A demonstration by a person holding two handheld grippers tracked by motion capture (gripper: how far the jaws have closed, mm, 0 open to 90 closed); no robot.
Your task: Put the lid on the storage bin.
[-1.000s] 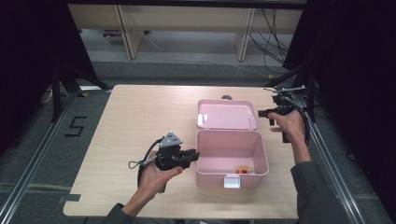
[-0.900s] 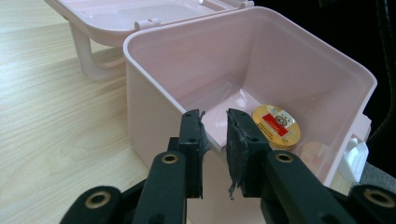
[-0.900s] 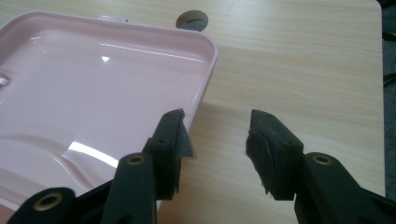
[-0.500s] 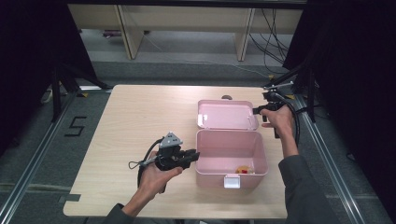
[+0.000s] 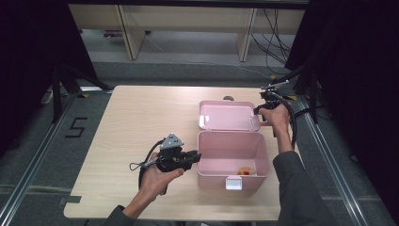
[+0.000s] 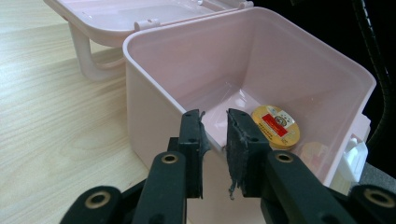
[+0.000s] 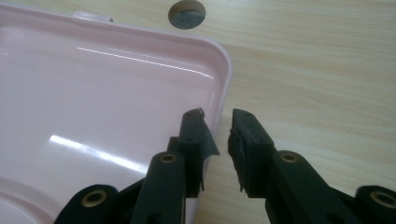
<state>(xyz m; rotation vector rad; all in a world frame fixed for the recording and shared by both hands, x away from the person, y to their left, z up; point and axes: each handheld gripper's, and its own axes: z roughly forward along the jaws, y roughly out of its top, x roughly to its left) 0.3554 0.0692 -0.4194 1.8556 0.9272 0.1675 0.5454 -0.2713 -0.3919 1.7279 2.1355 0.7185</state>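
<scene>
Your left gripper (image 5: 192,157) is closed on the near-left wall of the pink box (image 5: 233,155); in the left gripper view the two jaws straddle the rim, one outside and one inside, and pinch the thin plastic between them. Your right gripper (image 7: 217,122) sits at the far right corner of the open lid (image 5: 229,116), and its jaws have just been closing; in the right gripper view the lid's edge lies between them, the left jaw over the lid's inner face, the right jaw over the wood, with a narrow gap showing, so I cannot tell that the pads press on it.

Going down in size: the bench (image 5: 141,117) is pale wood and carries the box near its right side. The lid lies flat behind the box, hinged to it, with its handle (image 6: 86,56) beneath. A white latch (image 5: 233,182) hangs on the box's front wall. Inside, on the floor, rests a small round tin (image 6: 275,126) with a gold rim and red label.
</scene>
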